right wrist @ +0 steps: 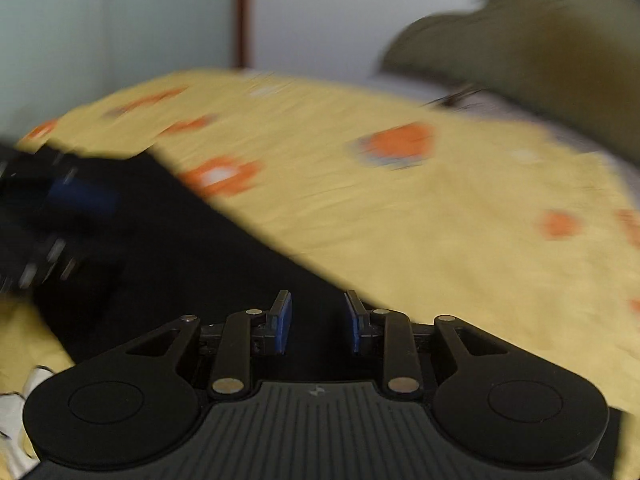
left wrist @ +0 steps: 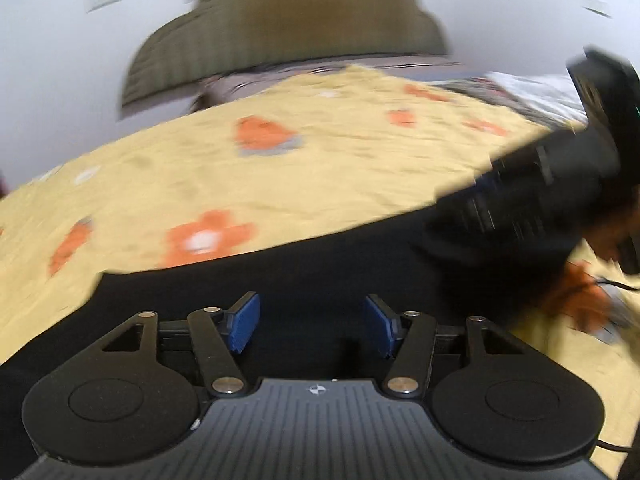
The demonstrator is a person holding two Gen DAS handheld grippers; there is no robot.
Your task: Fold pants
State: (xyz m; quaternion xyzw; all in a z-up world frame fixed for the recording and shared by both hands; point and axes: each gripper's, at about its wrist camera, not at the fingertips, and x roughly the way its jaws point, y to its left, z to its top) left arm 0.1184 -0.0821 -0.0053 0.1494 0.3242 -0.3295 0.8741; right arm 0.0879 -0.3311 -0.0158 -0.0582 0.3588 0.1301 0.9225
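Both tongs (left wrist: 312, 326) (right wrist: 318, 322) agape over black pants (left wrist: 320, 264)

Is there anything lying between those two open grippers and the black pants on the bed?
Nothing visible. The left gripper and right gripper both hover open directly over the black fabric pants, spread on the yellow flowered bedsheet.

Left gripper (left wrist: 312, 326) spread wide, empty; right gripper (right wrist: 318, 322) likewise parted, empty.

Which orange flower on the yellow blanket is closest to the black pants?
In the left wrist view, it is the orange flower with the white middle. It touches the edge of the black pants. The other flowers lie farther up the yellow blanket.
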